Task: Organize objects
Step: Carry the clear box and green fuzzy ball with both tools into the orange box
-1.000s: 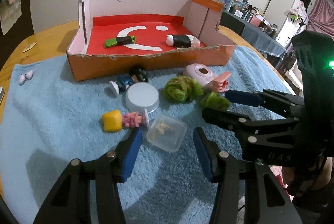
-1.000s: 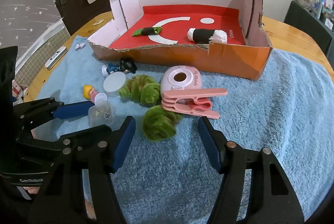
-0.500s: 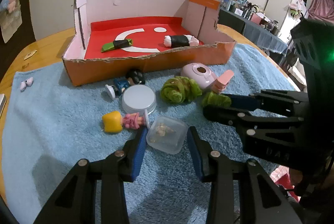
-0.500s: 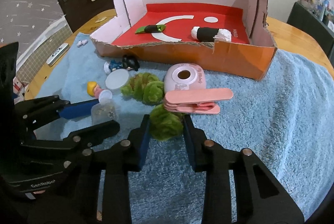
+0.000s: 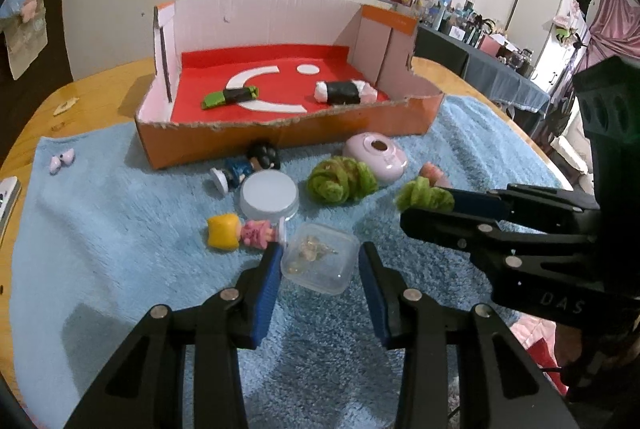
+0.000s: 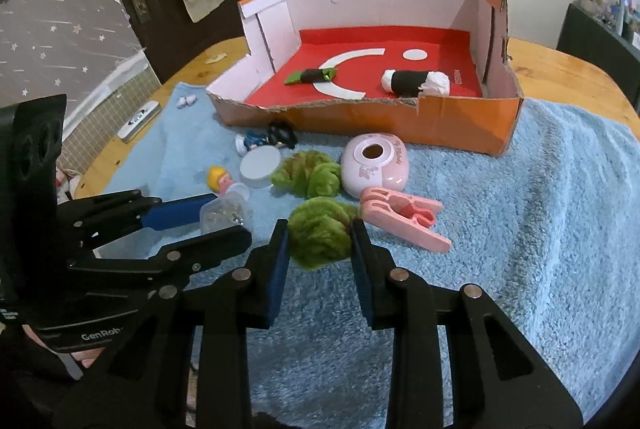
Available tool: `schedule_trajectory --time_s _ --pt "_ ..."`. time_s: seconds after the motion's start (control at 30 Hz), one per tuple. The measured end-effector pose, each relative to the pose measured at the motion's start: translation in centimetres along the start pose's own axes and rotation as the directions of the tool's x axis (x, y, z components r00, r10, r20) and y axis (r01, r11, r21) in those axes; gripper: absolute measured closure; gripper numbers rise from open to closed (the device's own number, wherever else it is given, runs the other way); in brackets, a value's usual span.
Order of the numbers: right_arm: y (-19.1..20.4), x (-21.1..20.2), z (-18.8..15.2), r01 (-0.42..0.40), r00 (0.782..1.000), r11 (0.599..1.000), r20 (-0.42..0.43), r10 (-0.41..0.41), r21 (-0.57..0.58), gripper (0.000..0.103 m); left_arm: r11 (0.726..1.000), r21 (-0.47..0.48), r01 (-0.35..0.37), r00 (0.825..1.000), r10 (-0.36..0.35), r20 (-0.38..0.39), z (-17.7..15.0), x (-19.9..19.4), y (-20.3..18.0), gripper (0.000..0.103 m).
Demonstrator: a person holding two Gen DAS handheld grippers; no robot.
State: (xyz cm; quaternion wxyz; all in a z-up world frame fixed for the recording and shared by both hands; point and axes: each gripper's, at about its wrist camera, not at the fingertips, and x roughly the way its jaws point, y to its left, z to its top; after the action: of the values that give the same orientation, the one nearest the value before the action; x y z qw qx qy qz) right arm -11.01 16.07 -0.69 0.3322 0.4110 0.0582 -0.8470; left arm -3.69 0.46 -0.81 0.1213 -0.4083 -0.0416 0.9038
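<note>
My left gripper point(image 5: 319, 271) is shut on a small clear plastic box point(image 5: 319, 257), held just above the blue towel point(image 5: 100, 237). My right gripper point(image 6: 320, 249) is shut on a green fuzzy ball point(image 6: 320, 235), also low over the towel; it shows in the left wrist view point(image 5: 424, 195) too. An open orange cardboard box point(image 5: 288, 133) with a red floor stands behind, holding a green-and-black roll point(image 5: 230, 97) and a white-and-black roll point(image 5: 346, 91).
On the towel lie a second green fuzzy ball point(image 5: 342, 181), a white round lid point(image 5: 269, 193), a blond doll point(image 5: 240, 231), a dark-haired figure point(image 5: 248, 167), a pink round case point(image 6: 374, 165) and a pink clip point(image 6: 404, 217). The wooden table edge point(image 6: 560, 69) surrounds the towel.
Both grippers closed: the left on the clear plastic box, the right on the green fuzzy ball. Both have risen slightly off the towel with their objects.
</note>
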Motion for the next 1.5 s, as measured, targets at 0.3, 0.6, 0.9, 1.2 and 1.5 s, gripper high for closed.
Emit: schedule_trajectory --time_s 0.3,0.6,0.9,1.2,1.5 --pt "0.4 -1.2 0.4 -0.019 0.999 1.0 0.033 0.019 0.004 0.075 1.0 -0.012 -0.005 1.0 0.005 0.021 0.7 -0.8 0.1 0.062" --pt "0.6 -2.3 1.8 -0.029 0.997 1.0 0.073 0.029 -0.007 0.075 0.999 -0.028 -0.017 0.998 0.019 0.057 2.3 -1.8 0.7 0.062" --pt "0.5 -2.2 3.4 -0.022 0.996 1.0 0.088 0.024 -0.018 0.075 1.0 -0.027 -0.013 0.997 0.015 0.07 3.9 -1.6 1.0 0.062" --pt "-0.2 -1.8 4.4 -0.022 0.996 1.0 0.082 0.023 -0.011 0.075 1.0 -0.026 -0.016 0.997 0.017 0.072 5.1 -1.3 1.0 0.062" --pt "-0.7 -1.3 6.2 -0.011 0.996 1.0 0.083 0.013 -0.02 0.075 1.0 -0.027 -0.014 0.996 0.016 0.085 6.9 -1.0 1.4 0.062"
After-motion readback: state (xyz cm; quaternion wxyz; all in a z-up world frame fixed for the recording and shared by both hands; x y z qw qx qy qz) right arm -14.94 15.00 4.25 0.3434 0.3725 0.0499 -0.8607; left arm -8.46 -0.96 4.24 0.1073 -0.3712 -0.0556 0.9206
